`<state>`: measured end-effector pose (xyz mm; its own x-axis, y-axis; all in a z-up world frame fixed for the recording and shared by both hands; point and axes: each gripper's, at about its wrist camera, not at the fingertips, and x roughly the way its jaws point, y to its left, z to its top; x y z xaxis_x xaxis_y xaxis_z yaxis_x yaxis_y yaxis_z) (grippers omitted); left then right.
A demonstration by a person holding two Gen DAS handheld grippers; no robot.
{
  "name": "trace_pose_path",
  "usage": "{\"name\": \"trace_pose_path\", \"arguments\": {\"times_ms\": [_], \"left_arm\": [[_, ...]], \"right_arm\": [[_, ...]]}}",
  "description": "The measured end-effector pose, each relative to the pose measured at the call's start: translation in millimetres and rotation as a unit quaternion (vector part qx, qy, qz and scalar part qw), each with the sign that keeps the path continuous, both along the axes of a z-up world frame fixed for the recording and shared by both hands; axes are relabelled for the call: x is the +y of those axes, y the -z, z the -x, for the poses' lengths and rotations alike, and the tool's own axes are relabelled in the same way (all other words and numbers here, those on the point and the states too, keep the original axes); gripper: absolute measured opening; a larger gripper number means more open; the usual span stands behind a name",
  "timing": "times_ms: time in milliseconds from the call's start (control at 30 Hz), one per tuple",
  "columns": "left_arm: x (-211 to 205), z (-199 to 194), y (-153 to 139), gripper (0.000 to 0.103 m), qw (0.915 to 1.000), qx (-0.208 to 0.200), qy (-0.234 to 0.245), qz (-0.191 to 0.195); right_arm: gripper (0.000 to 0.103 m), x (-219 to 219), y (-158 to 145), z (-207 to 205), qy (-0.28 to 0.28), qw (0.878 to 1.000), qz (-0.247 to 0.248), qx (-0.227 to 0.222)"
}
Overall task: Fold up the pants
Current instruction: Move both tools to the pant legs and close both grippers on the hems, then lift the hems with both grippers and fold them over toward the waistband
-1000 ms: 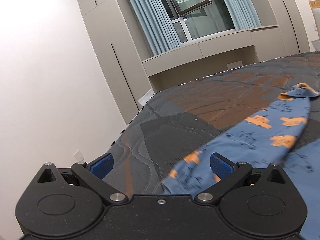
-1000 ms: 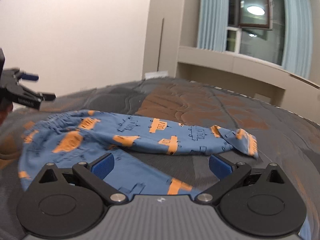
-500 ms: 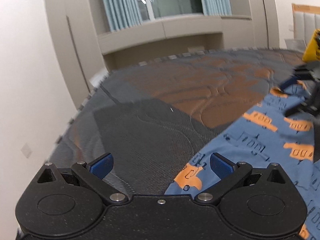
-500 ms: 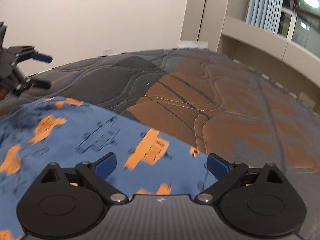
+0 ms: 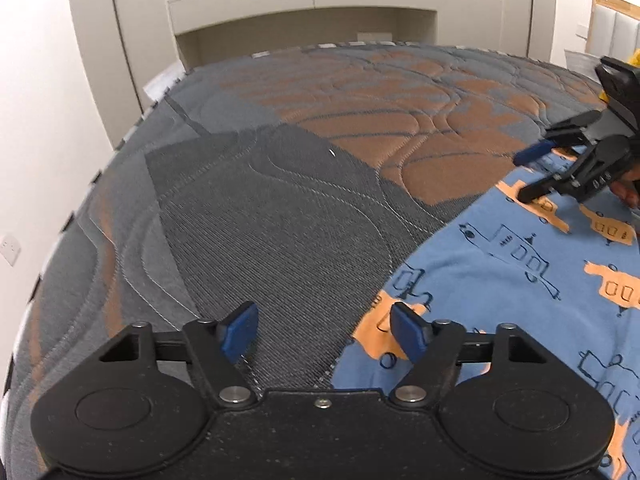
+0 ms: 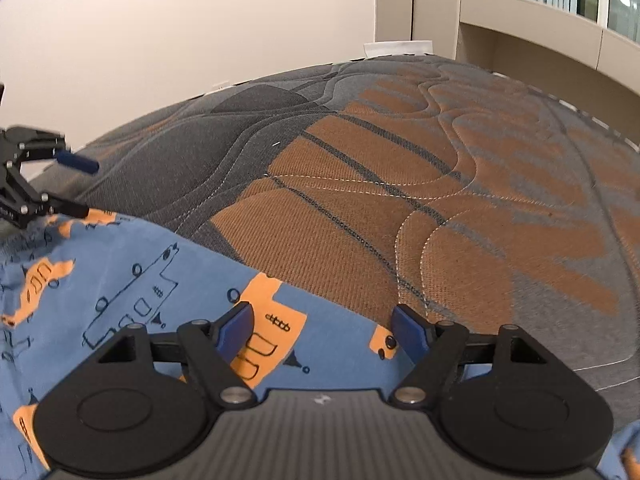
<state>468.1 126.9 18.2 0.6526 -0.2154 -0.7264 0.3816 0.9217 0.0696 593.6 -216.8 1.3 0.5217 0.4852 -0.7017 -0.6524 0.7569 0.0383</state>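
My left gripper (image 5: 324, 330) and right gripper (image 6: 322, 330) have just been closing but stand apart, each straddling the edge of the blue pants (image 5: 520, 280), at five o'clock on the bed (image 5: 280, 200).

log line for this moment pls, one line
stage: reaching for edge of pants on mattress | left gripper: jaws closing, pads not yet pressing | right gripper: jaws closing over the cloth edge, no grip yet

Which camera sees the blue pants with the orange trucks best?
The right wrist view: the pants fill its lower left, with sharp prints and the cloth edge running between the right gripper's open fingers. The left wrist view shows them only at its right side, partly behind that gripper.
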Motion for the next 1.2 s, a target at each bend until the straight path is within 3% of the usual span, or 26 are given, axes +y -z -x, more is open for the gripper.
{"name": "trace_pose_path", "arguments": {"times_ms": [100, 167, 200, 233, 267, 333, 400, 667, 833, 1000, 1200], "left_arm": [[-5, -2, 2, 0.062, 0.9997, 0.017, 0.013, -0.011], [-8, -5, 5, 0.042, 0.999, 0.036, 0.011, -0.022], [-8, -5, 6, 0.041, 0.9989, 0.039, 0.011, -0.024], [-8, -4, 5, 0.034, 0.999, 0.038, 0.013, -0.021], [-8, -3, 5, 0.021, 0.9989, 0.041, 0.018, -0.016], [-8, -2, 4, 0.005, 0.9987, 0.047, 0.019, -0.006], [-9, -2, 4, 0.0, 0.9987, 0.049, 0.001, -0.01], [-14, 16, -11, 0.0, 0.9994, -0.001, -0.034, -0.011], [-26, 55, -42, 0.0, 0.9963, -0.08, -0.026, -0.017], [-41, 111, -73, 0.0, 0.99, -0.139, -0.013, -0.016], [-55, 189, -91, 0.0, 0.9851, -0.171, 0.021, -0.012]], "right_arm": [[0.074, 2, 0, -4, -0.006, 1.0, -0.006, 0.003], [0.057, 3, -2, -3, -0.01, 1.0, -0.009, 0.001], [0.05, 3, -3, -1, -0.014, 1.0, -0.01, -0.002], [0.037, 5, -3, 1, -0.017, 1.0, -0.01, -0.005], [0.026, 6, -4, 3, -0.021, 1.0, -0.01, -0.008], [0.017, 13, -5, 9, -0.032, 0.999, -0.003, -0.015], [0.01, 19, -5, 13, -0.036, 0.999, 0.009, -0.026], [0.002, 26, -13, 37, -0.014, 0.997, 0.022, -0.071], [0.002, 13, -32, 74, 0.001, 0.993, 0.002, -0.116], [0.002, -3, -57, 140, 0.009, 0.985, -0.011, -0.174], [0.002, -18, -78, 234, -0.001, 0.974, -0.004, -0.229]]}}
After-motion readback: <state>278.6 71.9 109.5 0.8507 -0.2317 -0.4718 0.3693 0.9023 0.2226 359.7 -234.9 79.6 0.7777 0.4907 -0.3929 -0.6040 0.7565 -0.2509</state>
